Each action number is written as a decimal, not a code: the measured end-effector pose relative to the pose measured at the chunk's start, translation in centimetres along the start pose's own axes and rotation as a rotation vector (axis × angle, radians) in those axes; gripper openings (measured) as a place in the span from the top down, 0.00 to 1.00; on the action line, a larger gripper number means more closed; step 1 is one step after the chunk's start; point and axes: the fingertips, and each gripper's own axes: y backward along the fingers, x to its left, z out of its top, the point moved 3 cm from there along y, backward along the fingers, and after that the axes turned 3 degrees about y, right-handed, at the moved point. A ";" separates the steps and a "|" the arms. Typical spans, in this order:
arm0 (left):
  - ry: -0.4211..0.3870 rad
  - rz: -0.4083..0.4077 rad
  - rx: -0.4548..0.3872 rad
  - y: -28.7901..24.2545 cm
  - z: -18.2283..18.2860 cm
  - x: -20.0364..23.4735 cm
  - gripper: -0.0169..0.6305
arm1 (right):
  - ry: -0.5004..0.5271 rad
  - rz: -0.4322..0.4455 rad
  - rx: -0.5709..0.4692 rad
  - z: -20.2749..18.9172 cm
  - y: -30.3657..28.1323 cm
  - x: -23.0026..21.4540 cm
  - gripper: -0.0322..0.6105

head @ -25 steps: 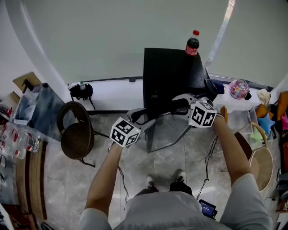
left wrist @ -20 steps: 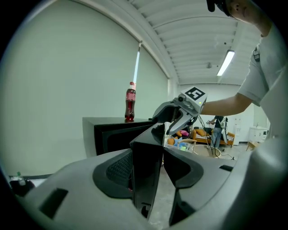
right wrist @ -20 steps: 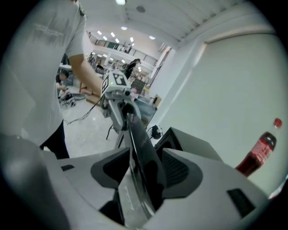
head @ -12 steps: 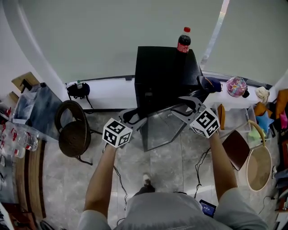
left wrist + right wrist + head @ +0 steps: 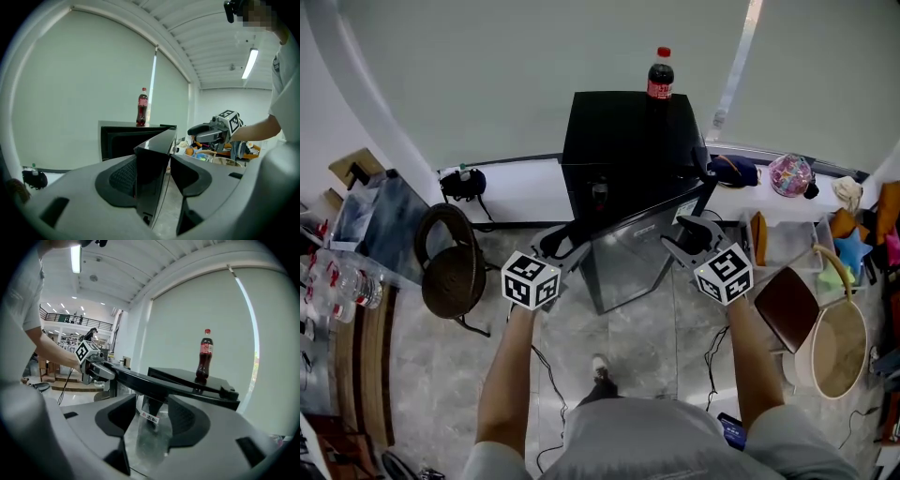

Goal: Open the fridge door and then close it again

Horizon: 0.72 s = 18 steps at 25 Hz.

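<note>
A black mini fridge (image 5: 628, 131) stands against the wall with its glass-fronted door (image 5: 628, 258) swung open toward me. A cola bottle (image 5: 660, 73) stands on its top. My left gripper (image 5: 565, 242) is at the door's free edge. In the left gripper view that edge (image 5: 157, 145) lies between the jaws of my left gripper (image 5: 157, 173), against the left pad, with a gap at the right pad. My right gripper (image 5: 682, 239) is in front of the door near the hinge side. Its jaws are closing with nothing between them, and the door's top (image 5: 154, 383) runs just beyond my right gripper (image 5: 152, 420).
A round dark chair (image 5: 455, 272) stands left of the fridge, with a black bag (image 5: 464, 186) behind it. A wicker basket (image 5: 834, 352) and a brown board (image 5: 787, 298) sit at the right. Cables lie on the tiled floor by my feet. Clutter lines the window ledge (image 5: 790, 175).
My right gripper has rolled and drawn back from the door's top toward me. The left gripper has shifted a little left at the door's edge. The door stays open.
</note>
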 end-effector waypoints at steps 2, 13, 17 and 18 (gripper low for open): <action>0.007 0.018 -0.006 0.3 -0.2 -0.8 0.65 | -0.007 0.003 -0.003 -0.6 0.8 0.4 0.62; 0.060 0.069 -0.048 2.0 -1.3 -5.5 0.65 | -0.006 0.025 -0.018 -2.4 5.3 3.2 0.62; 0.049 0.029 -0.036 2.8 -1.6 -7.7 0.65 | -0.006 0.029 -0.019 -2.9 7.2 4.0 0.62; 0.038 0.017 -0.027 2.9 -1.8 -8.4 0.65 | -0.009 0.027 -0.019 -3.0 7.7 4.3 0.62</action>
